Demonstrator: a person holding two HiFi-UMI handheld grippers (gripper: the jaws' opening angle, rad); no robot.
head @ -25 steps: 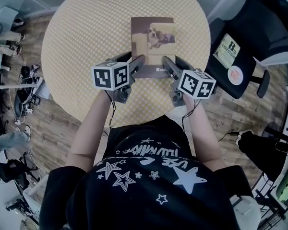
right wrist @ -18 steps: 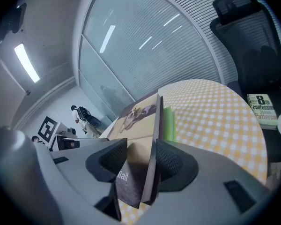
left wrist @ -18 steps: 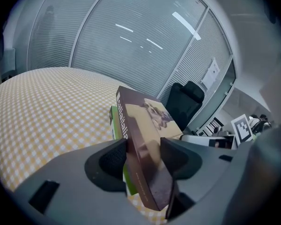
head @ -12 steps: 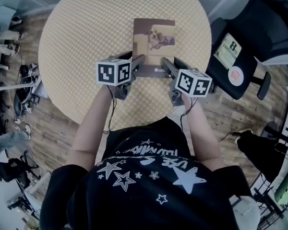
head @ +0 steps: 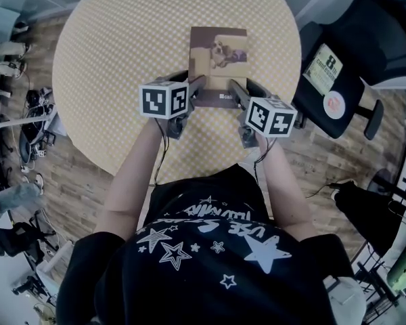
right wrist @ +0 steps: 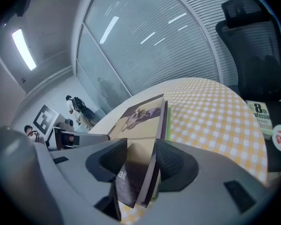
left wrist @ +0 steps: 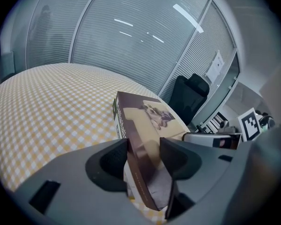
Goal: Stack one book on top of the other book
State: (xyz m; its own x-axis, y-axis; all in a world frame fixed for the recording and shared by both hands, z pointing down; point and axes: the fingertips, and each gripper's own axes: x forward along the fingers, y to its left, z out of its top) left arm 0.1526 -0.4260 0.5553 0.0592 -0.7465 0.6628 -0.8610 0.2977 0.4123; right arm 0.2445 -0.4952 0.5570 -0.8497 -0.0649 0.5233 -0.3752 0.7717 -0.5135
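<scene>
A brown book [head: 218, 63] with a dog on its cover lies lengthwise on the round table [head: 115, 59], which has a yellow checked cloth. My left gripper [head: 189, 85] is shut on its near left corner and my right gripper [head: 247, 89] on its near right corner. In the left gripper view the book [left wrist: 147, 121] sits between both pads of the gripper [left wrist: 144, 153]. In the right gripper view the gripper [right wrist: 141, 156] clamps the same book [right wrist: 138, 118]. A second book's green edge [right wrist: 170, 118] peeks out right beneath it.
A black office chair [head: 365, 53] stands close to the table's right side, with stickers on its back. Wooden floor and clutter surround the table. Glass walls with blinds [left wrist: 131, 36] lie beyond it. People [right wrist: 77, 104] stand far off behind the glass.
Both grippers, still holding the brown book, have sunk a little toward the table and edged slightly away from my body.
</scene>
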